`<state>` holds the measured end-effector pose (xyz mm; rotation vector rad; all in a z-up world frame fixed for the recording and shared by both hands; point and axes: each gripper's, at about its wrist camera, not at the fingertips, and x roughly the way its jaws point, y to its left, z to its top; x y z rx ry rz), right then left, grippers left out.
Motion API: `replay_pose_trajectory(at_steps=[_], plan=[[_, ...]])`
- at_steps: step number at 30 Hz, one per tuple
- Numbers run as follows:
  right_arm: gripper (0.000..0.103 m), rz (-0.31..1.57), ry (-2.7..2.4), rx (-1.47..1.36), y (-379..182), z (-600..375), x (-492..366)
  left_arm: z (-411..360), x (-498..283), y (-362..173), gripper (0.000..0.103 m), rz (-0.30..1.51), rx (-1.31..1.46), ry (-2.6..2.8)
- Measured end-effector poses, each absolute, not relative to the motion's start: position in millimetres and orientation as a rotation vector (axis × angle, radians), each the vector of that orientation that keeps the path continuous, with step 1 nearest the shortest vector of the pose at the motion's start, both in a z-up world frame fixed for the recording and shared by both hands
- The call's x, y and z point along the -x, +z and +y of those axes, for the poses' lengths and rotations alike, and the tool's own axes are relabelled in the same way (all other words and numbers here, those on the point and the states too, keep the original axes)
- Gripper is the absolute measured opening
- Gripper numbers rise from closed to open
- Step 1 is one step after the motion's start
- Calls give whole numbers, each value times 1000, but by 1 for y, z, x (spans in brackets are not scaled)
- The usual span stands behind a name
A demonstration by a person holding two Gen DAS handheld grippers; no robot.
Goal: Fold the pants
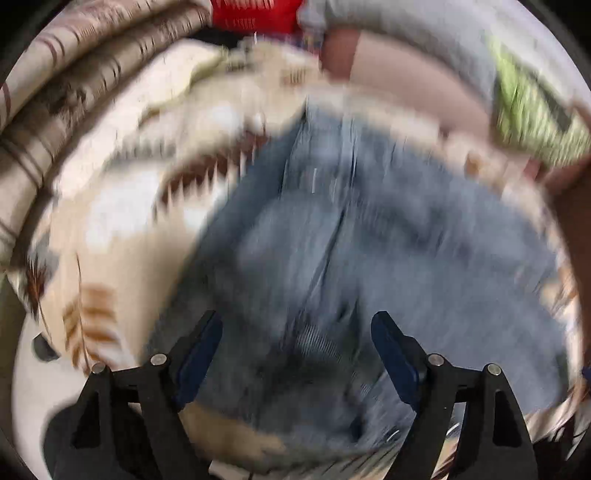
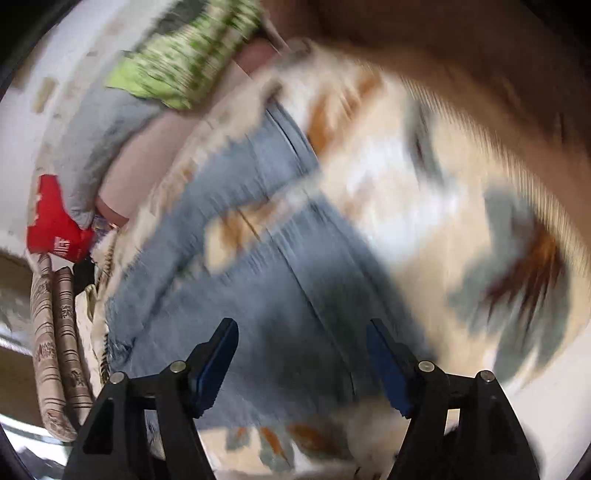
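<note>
Light blue denim pants lie spread on a cream patterned blanket, blurred by motion. My left gripper hangs open above the denim, its blue pads wide apart with nothing between them. In the right wrist view the same pants run from the lower middle up to the left, with a gap showing the blanket between two parts of the denim. My right gripper is also open over the denim, holding nothing.
Rolled patterned bedding lies at the far left, a red item at the top, a grey cloth and a green patterned cloth at the upper right. The red item and green cloth also show in the right view.
</note>
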<state>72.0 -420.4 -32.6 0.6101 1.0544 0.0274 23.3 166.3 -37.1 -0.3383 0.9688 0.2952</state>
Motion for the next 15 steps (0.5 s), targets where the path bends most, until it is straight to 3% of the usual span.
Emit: replay_pose_trajectory(at_steps=[3, 8, 12, 13, 14, 15], plan=[[75, 1016, 29, -590, -22, -430, -120, 188, -53, -14, 85, 884, 358, 321], [75, 1082, -44, -552, -48, -441, -201, 232, -134, -55, 84, 1029, 474, 290], [75, 1121, -67, -519, -73, -440, -234, 226, -144, -84, 73, 1094, 463, 313], [74, 1135, -71, -515, -78, -441, -238, 222, -146, -82, 64, 1075, 419, 315], [74, 1155, -74, -509, -85, -440, -240, 214, -149, -80, 24, 1073, 380, 262], [70, 1167, -74, -491, -88, -437, -241, 208, -152, -79, 21, 1091, 371, 233]])
